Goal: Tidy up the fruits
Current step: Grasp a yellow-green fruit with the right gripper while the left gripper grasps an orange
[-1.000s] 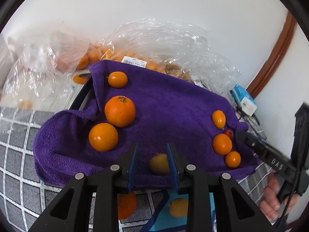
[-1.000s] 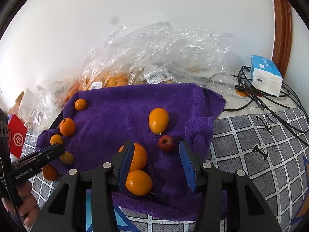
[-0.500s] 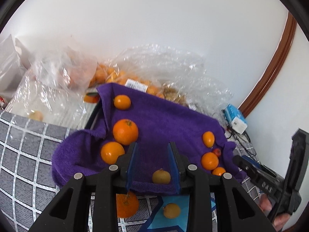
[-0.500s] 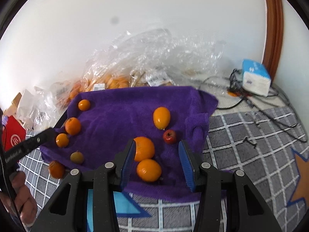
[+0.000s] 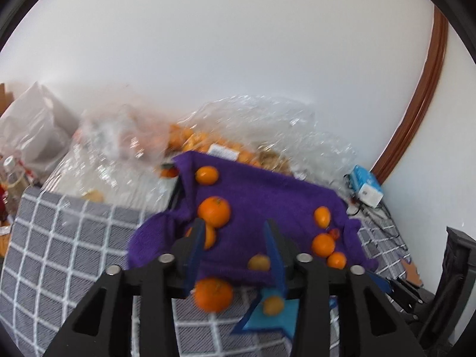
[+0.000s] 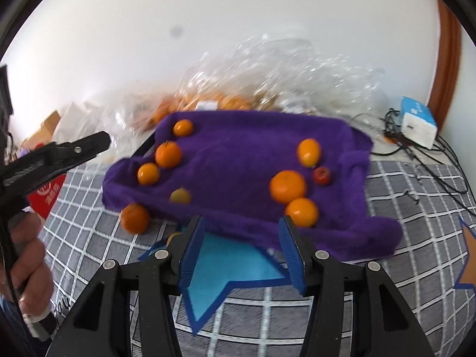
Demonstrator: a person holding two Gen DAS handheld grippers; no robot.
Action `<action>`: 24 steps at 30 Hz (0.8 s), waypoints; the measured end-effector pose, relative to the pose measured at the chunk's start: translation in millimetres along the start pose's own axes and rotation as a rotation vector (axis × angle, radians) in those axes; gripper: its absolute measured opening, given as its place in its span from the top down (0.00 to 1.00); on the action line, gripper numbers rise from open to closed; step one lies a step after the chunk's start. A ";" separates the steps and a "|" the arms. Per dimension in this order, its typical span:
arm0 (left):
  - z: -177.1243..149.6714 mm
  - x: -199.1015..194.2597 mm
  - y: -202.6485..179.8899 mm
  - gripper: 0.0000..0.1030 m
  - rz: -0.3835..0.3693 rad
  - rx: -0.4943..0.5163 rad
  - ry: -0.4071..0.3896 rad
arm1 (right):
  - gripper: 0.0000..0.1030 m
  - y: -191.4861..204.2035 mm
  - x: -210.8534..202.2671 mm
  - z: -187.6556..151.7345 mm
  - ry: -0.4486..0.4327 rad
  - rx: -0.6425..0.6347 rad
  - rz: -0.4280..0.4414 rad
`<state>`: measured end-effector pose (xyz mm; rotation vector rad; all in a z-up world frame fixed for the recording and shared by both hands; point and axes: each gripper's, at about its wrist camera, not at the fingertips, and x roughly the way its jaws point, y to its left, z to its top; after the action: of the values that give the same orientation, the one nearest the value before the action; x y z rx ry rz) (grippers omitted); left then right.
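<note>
A purple towel [image 5: 261, 196] [image 6: 238, 154] holds several oranges: a group at its left [image 6: 168, 154] and a group at its right [image 6: 287, 186], with a small red fruit [image 6: 322, 175] and a small yellowish fruit [image 6: 180, 195] [image 5: 259, 262]. One orange [image 5: 213, 294] [image 6: 134, 217] and a small yellow fruit [image 5: 273, 305] lie off the towel on the checked cloth. My left gripper [image 5: 236, 253] is open and empty, above the towel's near edge. My right gripper [image 6: 242, 250] is open and empty, in front of the towel.
Clear plastic bags with more oranges [image 5: 190, 136] [image 6: 267, 89] lie behind the towel against the white wall. A blue-white box [image 6: 418, 125] and black cables [image 6: 416, 148] are at the right. A red packet [image 6: 46, 192] is at the left. The grey checked cloth [image 6: 401, 202] has blue star patches.
Both grippers have pulled back and up from the towel. The left gripper's jaws have opened wider. The fruits have not moved.
</note>
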<state>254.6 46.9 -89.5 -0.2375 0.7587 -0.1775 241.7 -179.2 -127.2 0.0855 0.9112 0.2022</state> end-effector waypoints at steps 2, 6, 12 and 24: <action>-6.9 -3.8 11.1 0.57 0.021 -0.007 0.014 | 0.53 11.2 6.3 -4.3 0.012 -0.023 0.011; -27.5 -4.7 44.5 0.54 0.051 -0.066 0.058 | 0.57 35.2 18.2 -14.1 0.025 -0.064 0.060; -53.0 6.2 73.8 0.54 0.092 -0.113 0.088 | 0.57 60.8 39.8 -21.3 0.067 -0.108 0.072; -63.9 17.5 77.3 0.55 0.130 -0.147 0.103 | 0.76 63.5 50.4 -24.7 0.068 -0.126 0.036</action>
<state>228.1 107.3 -167.2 -0.3192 0.8882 -0.0111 243.4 -106.8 -171.3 -0.0216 0.9629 0.2963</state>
